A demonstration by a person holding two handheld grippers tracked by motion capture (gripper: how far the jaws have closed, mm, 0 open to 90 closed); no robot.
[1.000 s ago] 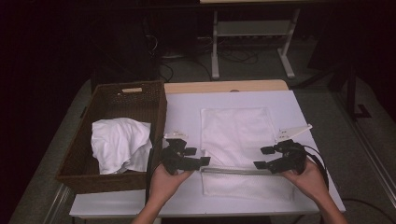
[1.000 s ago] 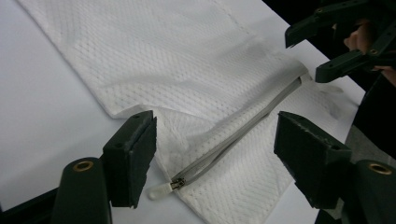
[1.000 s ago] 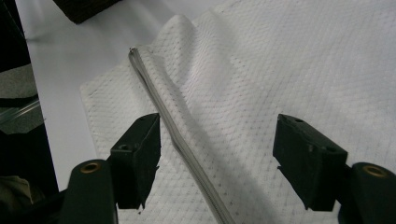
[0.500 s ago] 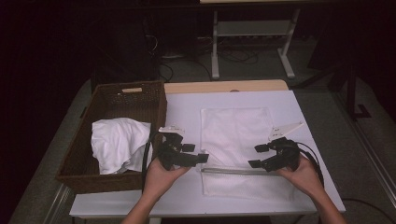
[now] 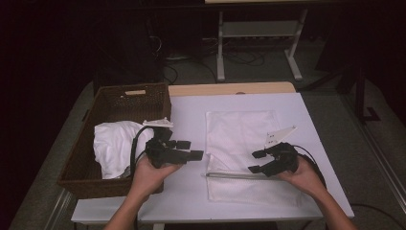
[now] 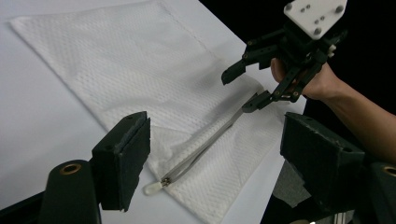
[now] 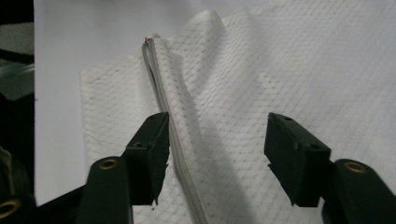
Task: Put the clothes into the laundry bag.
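A white mesh bag (image 5: 242, 139) lies flat on the white table (image 5: 191, 110), its grey zipper (image 5: 234, 176) running across near the front. My left gripper (image 5: 191, 149) hovers left of the bag, above the table, and its jaws have just been opening with nothing between them. In the left gripper view the zipper pull (image 6: 154, 186) lies below the open jaws. My right gripper (image 5: 254, 162) hangs over the zipper's right part. Its jaws have just been closing but still stand apart above the mesh (image 7: 280, 70), and the zipper (image 7: 161, 79) runs beside one jaw.
A dark wicker basket (image 5: 119, 98) stands at the table's left edge with a crumpled white cloth (image 5: 115, 146) inside. Beyond the table is a dark floor with cables and a white frame's legs (image 5: 220, 52).
My left gripper has lifted and drawn back left, off the zipper's left end. My right gripper has slid a little left along the zipper and its jaws have narrowed.
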